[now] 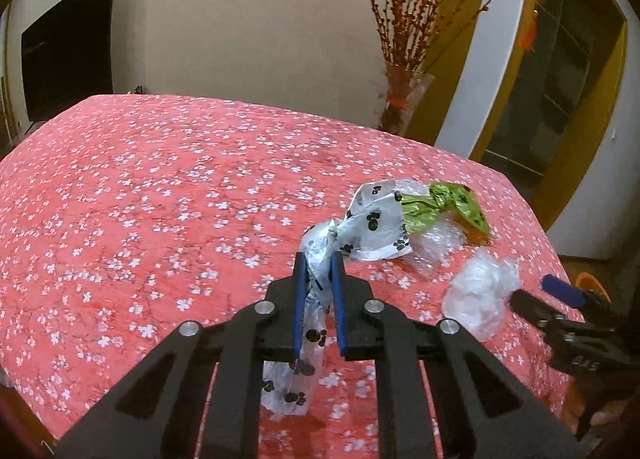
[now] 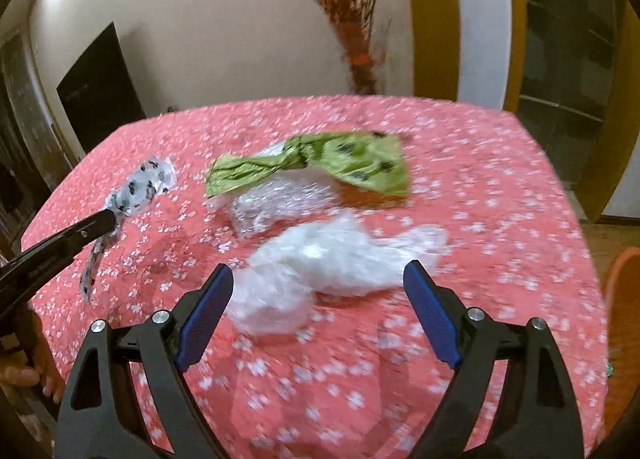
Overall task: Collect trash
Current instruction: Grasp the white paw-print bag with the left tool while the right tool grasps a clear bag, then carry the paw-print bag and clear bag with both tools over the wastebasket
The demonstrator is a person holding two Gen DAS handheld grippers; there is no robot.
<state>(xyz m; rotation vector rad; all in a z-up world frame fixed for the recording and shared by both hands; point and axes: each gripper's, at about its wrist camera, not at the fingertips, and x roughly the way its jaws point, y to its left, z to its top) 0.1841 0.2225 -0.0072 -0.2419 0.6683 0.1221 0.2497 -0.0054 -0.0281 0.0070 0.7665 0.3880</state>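
Note:
My left gripper (image 1: 319, 259) is shut on a white paw-print plastic bag (image 1: 372, 223), gripping its twisted middle above the red flowered table (image 1: 140, 179); the bag also shows in the right wrist view (image 2: 146, 183). A green paw-print bag (image 1: 444, 205) lies on crinkled clear wrap (image 1: 436, 243) at the far right, and it appears in the right view too (image 2: 320, 163). A crumpled clear plastic wad (image 2: 328, 263) lies just ahead of my right gripper (image 2: 318, 279), which is open with its jaws wide on either side of it. The wad also shows in the left view (image 1: 480, 295).
A glass vase of red branches (image 1: 400, 99) stands behind the table's far edge. A dark screen (image 1: 68, 47) is on the wall at left. An orange bin (image 2: 624, 291) sits off the table's right edge. A doorway (image 1: 540, 99) lies to the right.

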